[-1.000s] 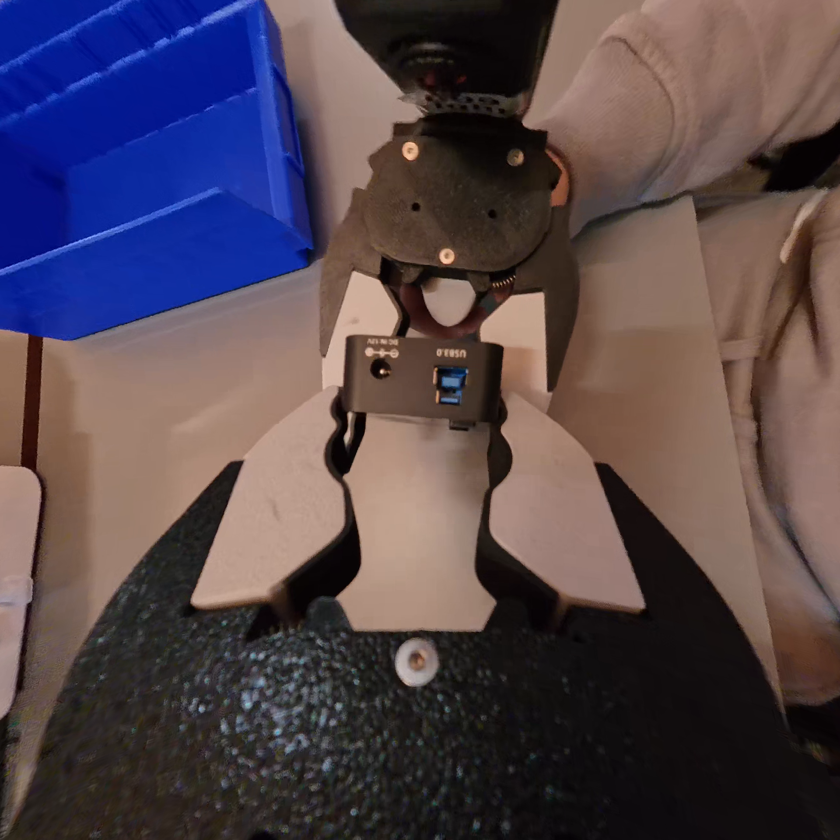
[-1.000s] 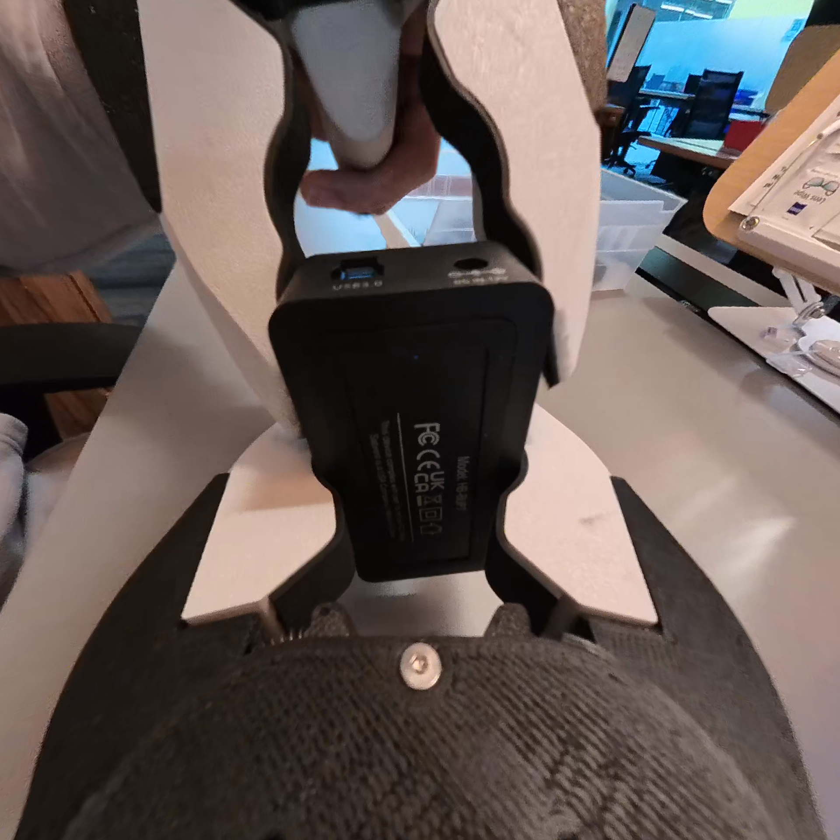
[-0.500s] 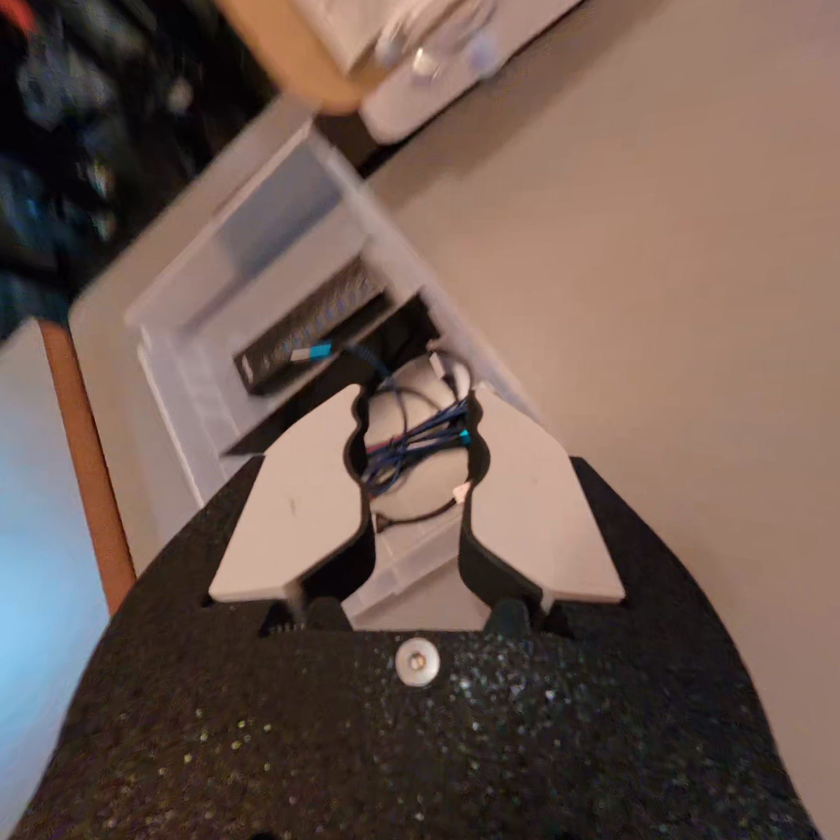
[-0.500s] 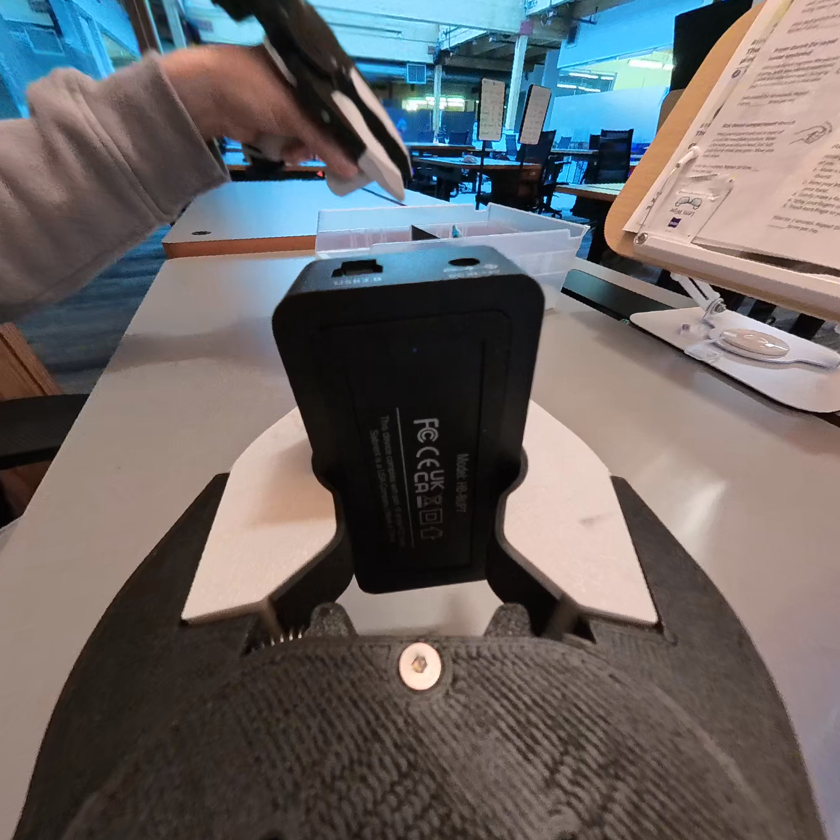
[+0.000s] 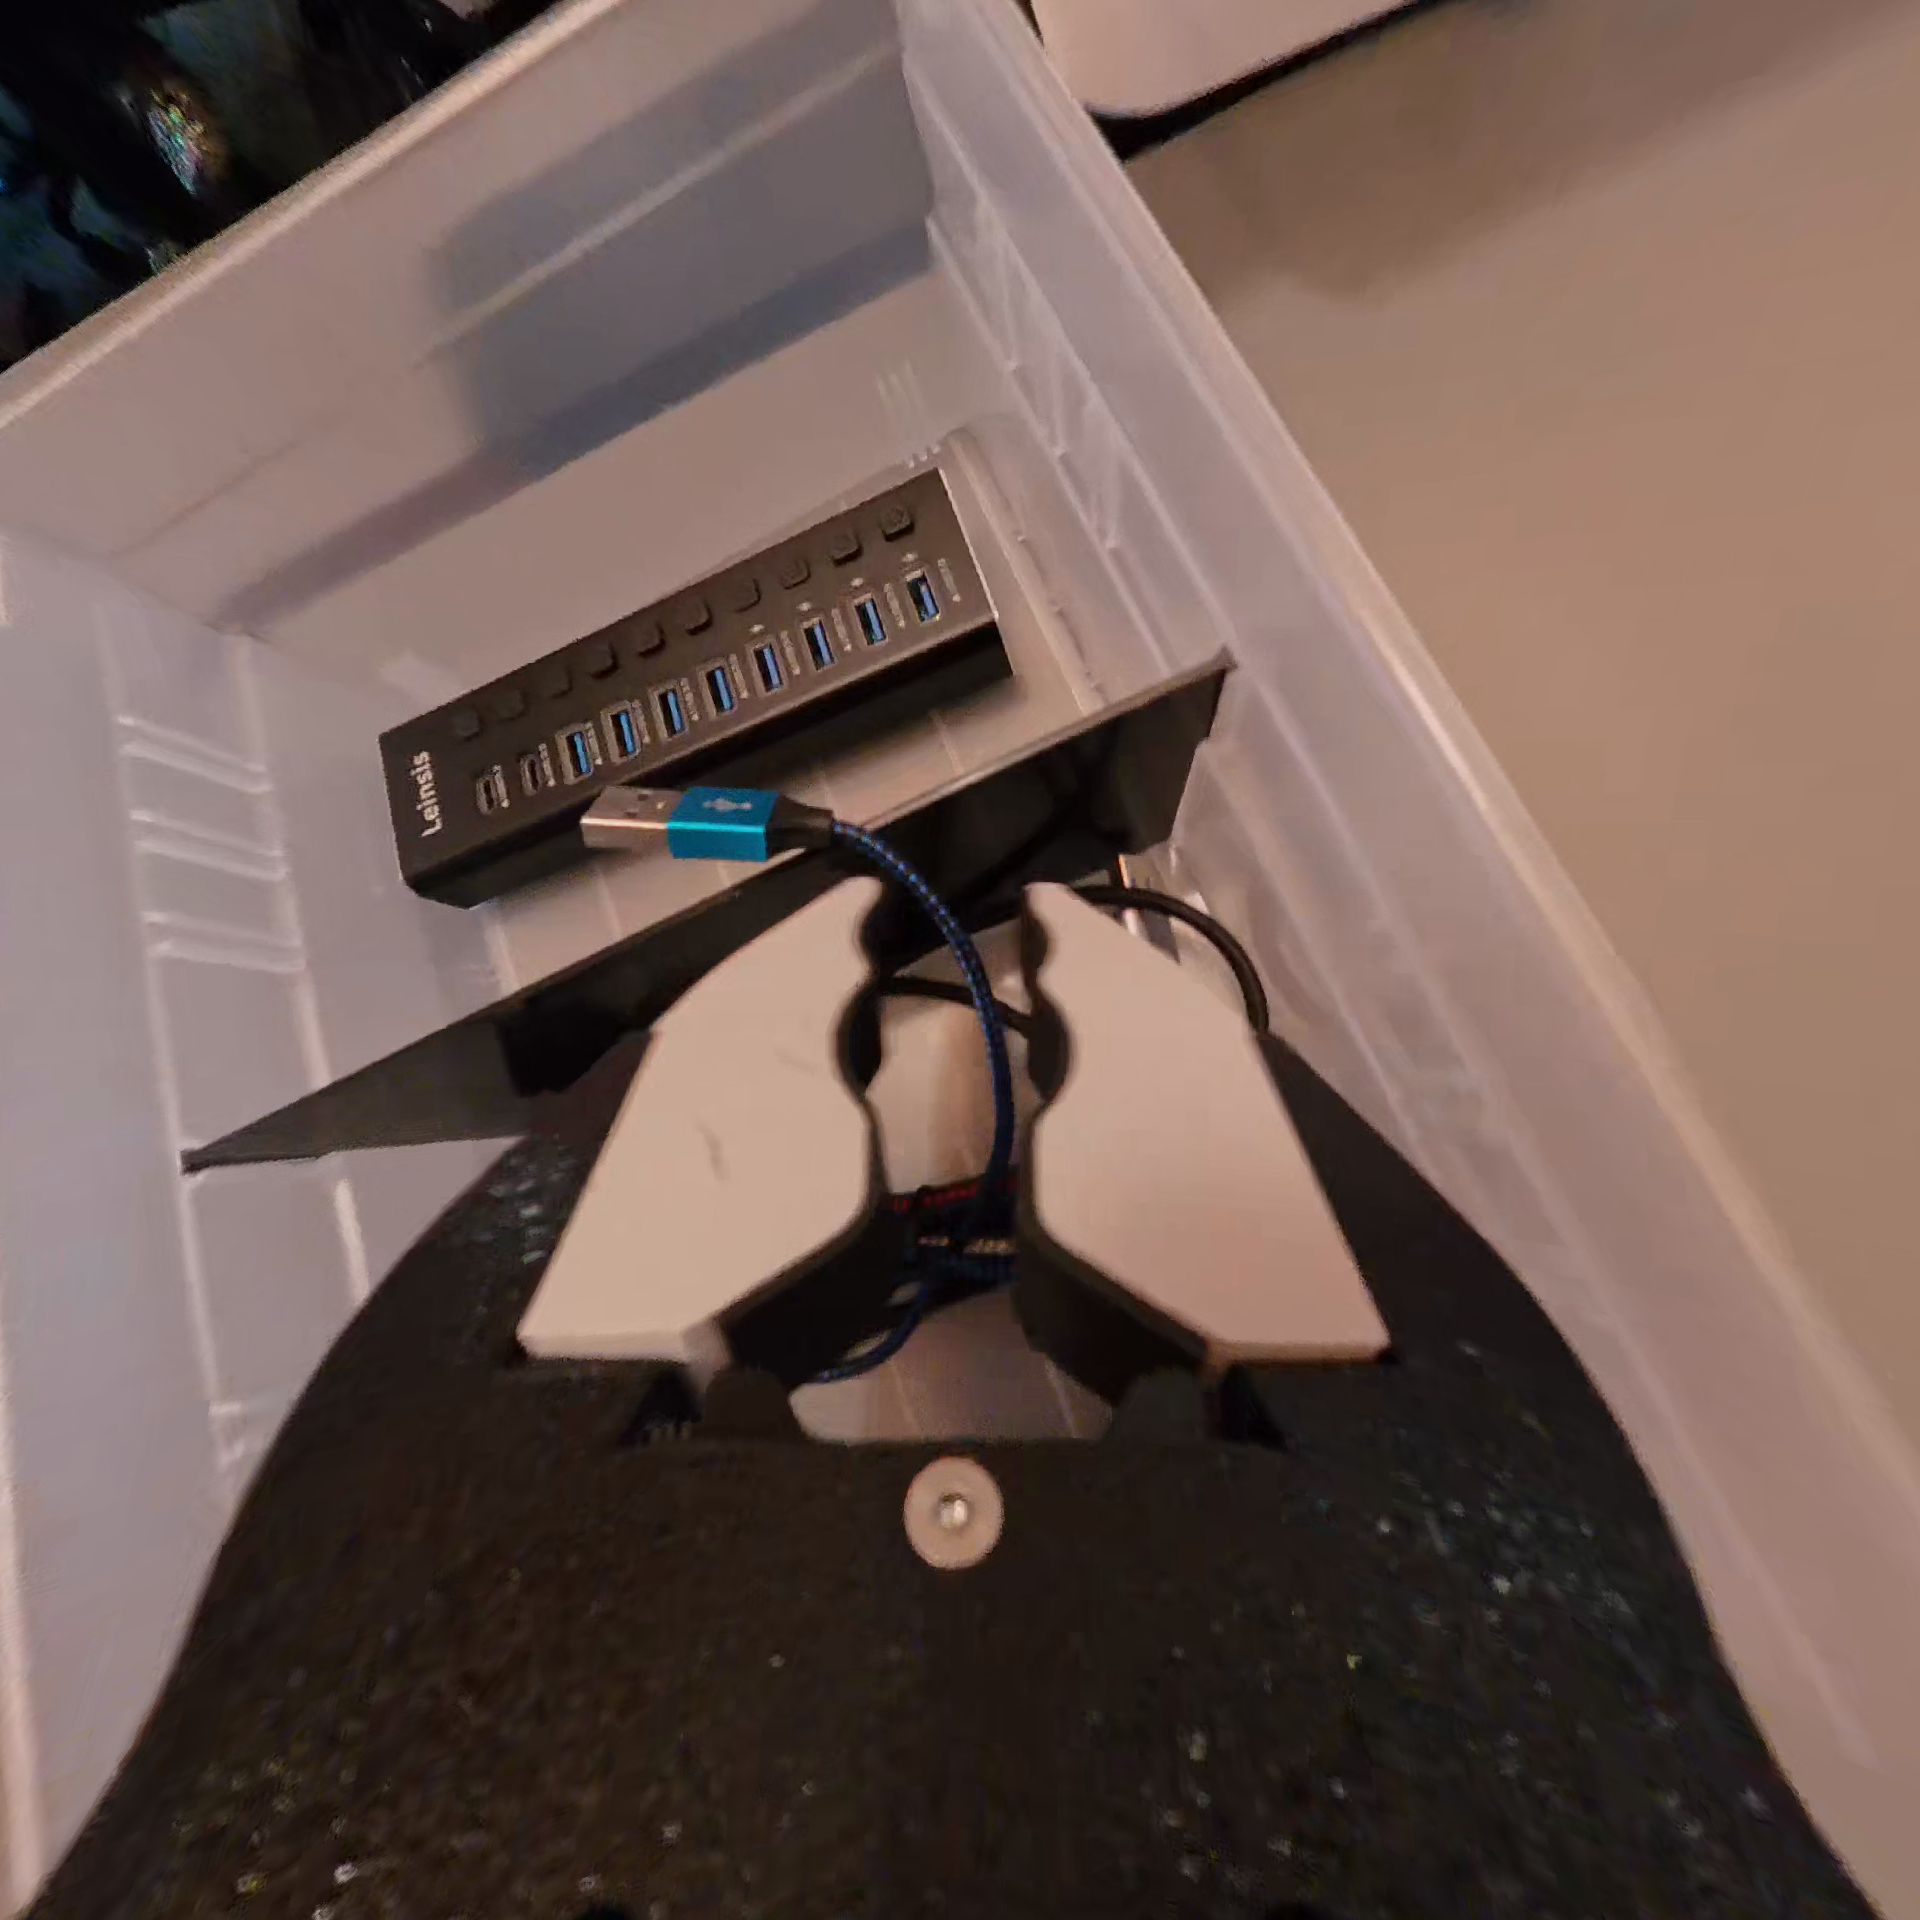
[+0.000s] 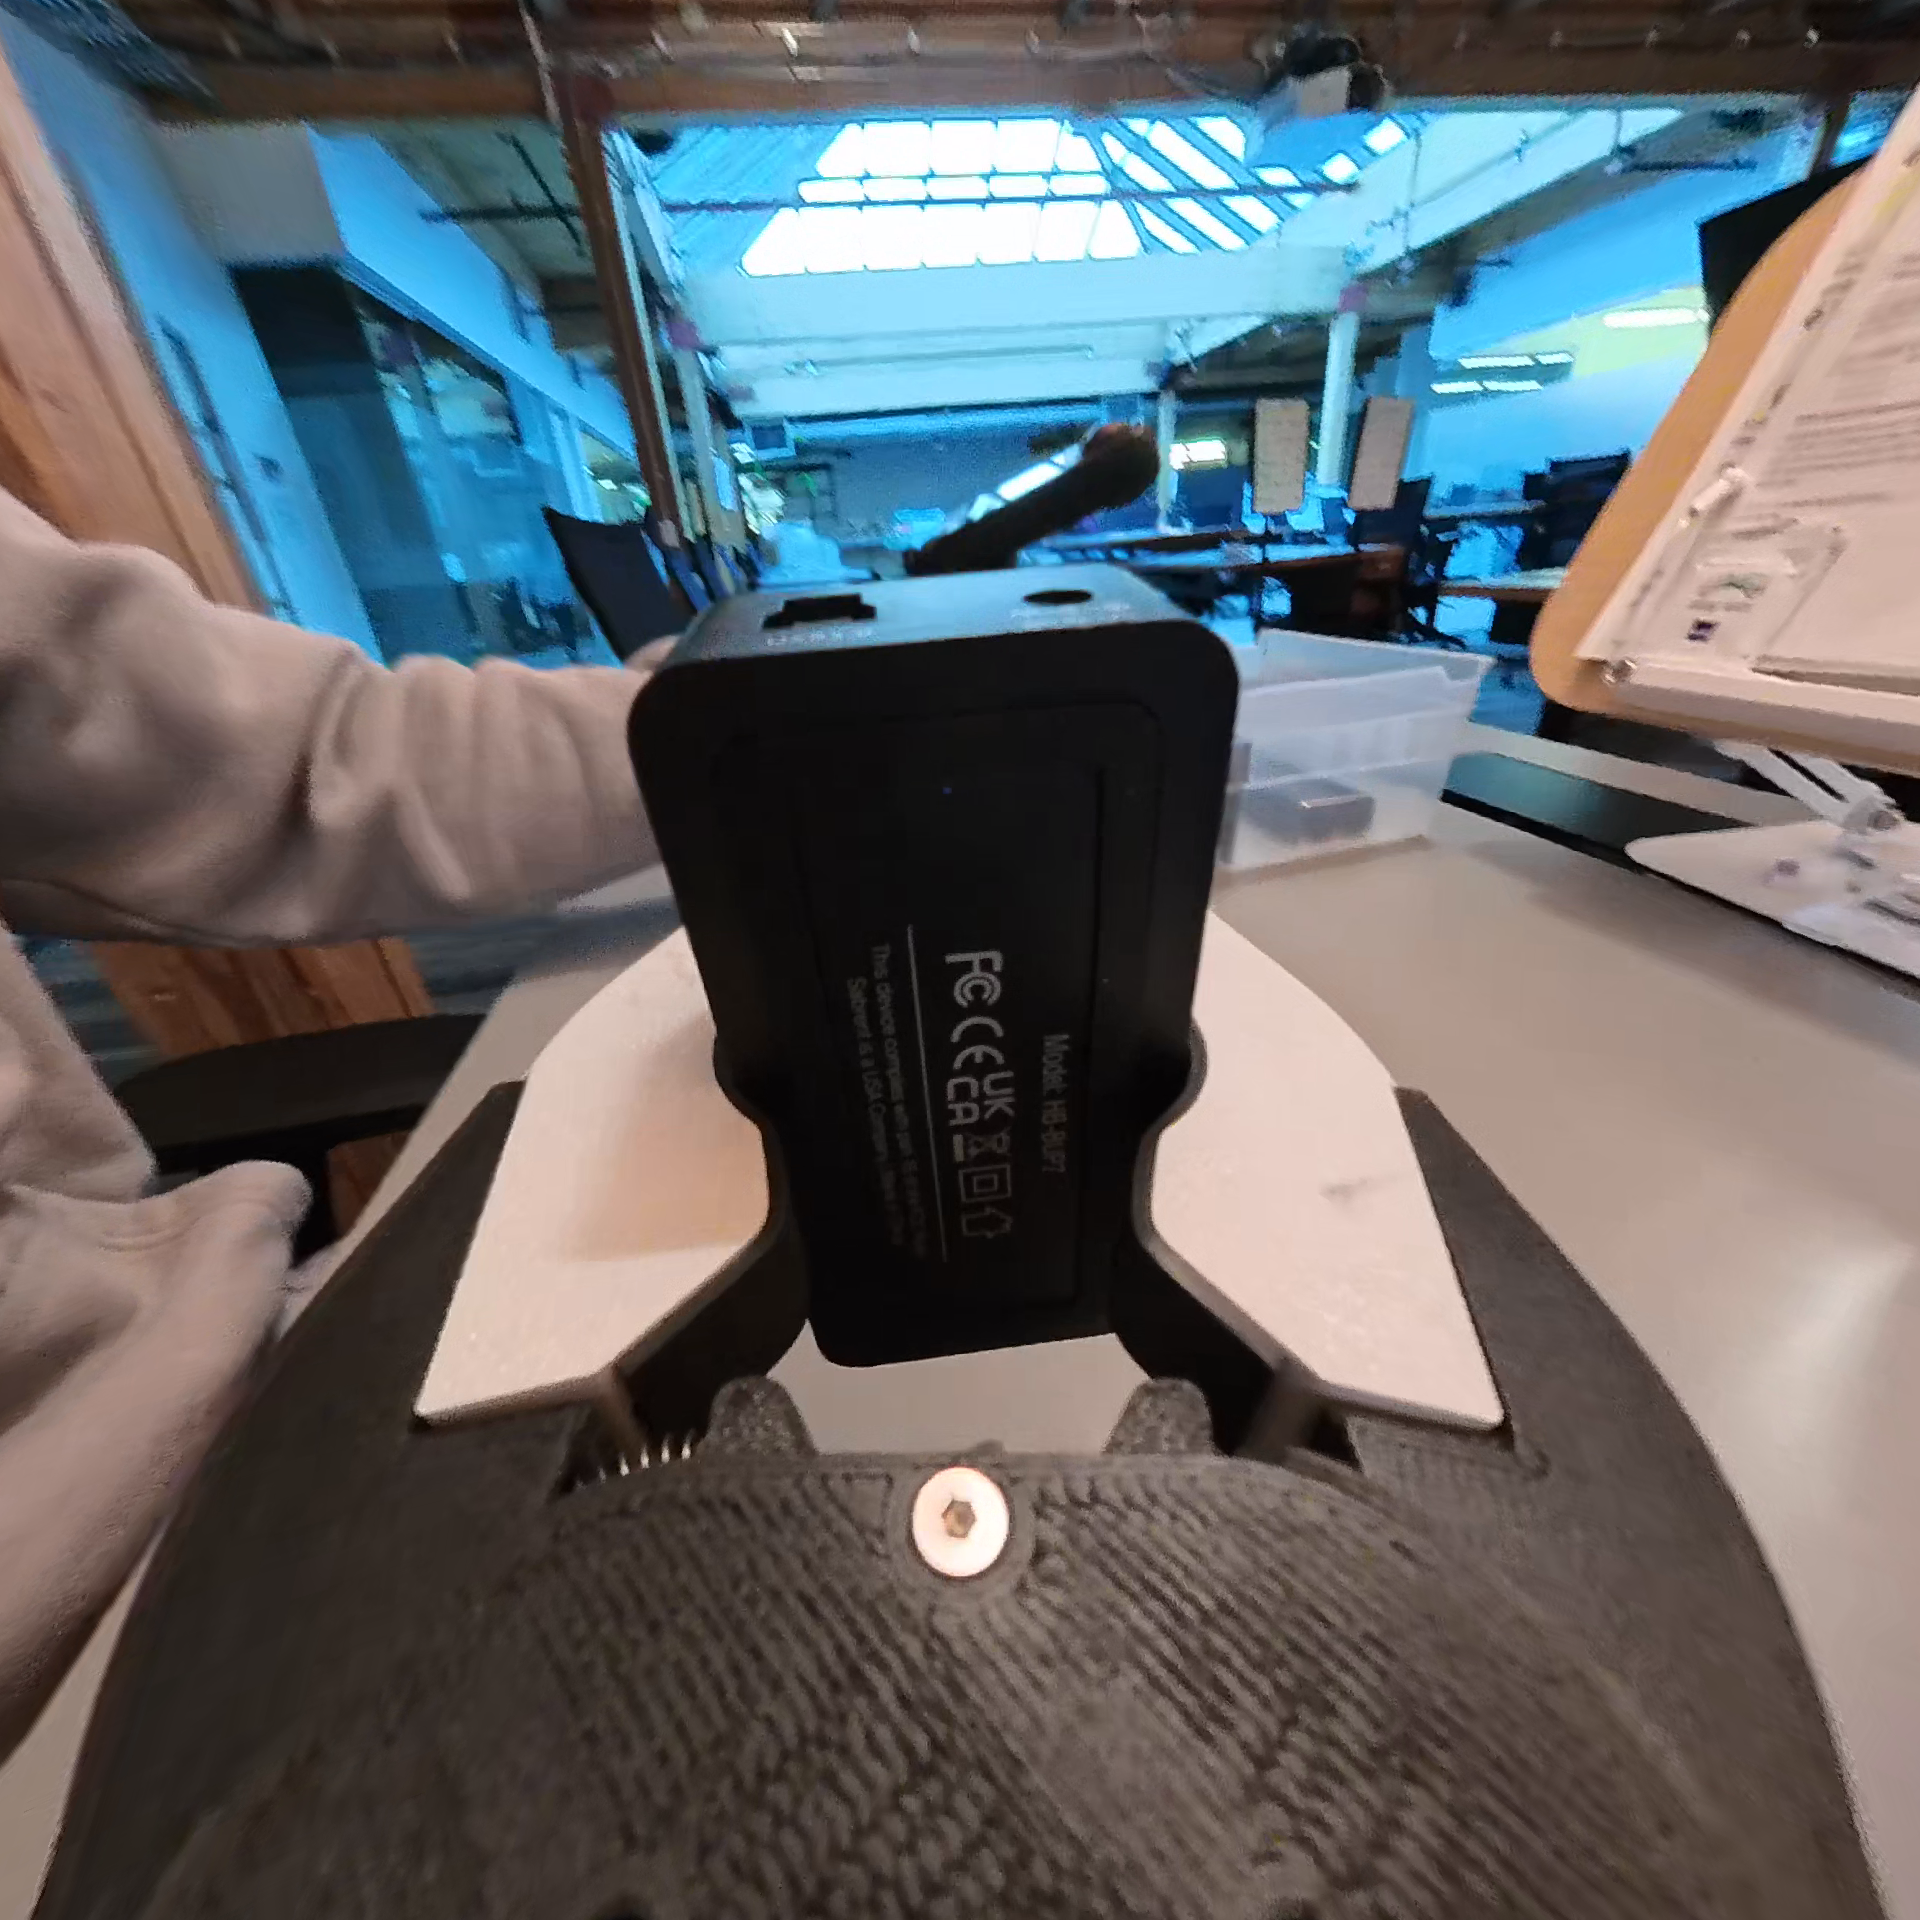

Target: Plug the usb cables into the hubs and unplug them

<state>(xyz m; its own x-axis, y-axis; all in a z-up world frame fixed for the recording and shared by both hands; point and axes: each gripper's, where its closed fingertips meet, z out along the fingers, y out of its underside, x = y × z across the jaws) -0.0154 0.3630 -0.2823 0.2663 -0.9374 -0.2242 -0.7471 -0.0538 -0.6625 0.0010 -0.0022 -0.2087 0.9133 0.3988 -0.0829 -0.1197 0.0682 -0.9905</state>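
My right gripper (image 6: 956,1039) is shut on a small black USB hub (image 6: 935,883) and holds it upright above the table, port end away from the camera. My left gripper (image 5: 945,914) is down inside a clear plastic bin (image 5: 1195,540). Its jaws stand a little apart around a blue braided USB cable (image 5: 987,1060), which runs up between the fingers without being pinched. The cable's blue-shelled plug (image 5: 717,826) rests on a black divider (image 5: 1039,738). Behind it lies a long black multi-port hub (image 5: 686,696). More cable is bunched low between the fingers.
In the right wrist view the person's grey sleeve (image 6: 260,748) reaches across at left, and the left gripper (image 6: 1039,509) shows behind the hub over the bin (image 6: 1351,727). A document stand (image 6: 1766,468) is at right. Grey table (image 6: 1558,1039) lies beyond.
My left gripper left the small hub's port end, swung to the clear bin and dropped in around the blue cable, its jaws narrowing. My right gripper kept the hub and tilted upward.
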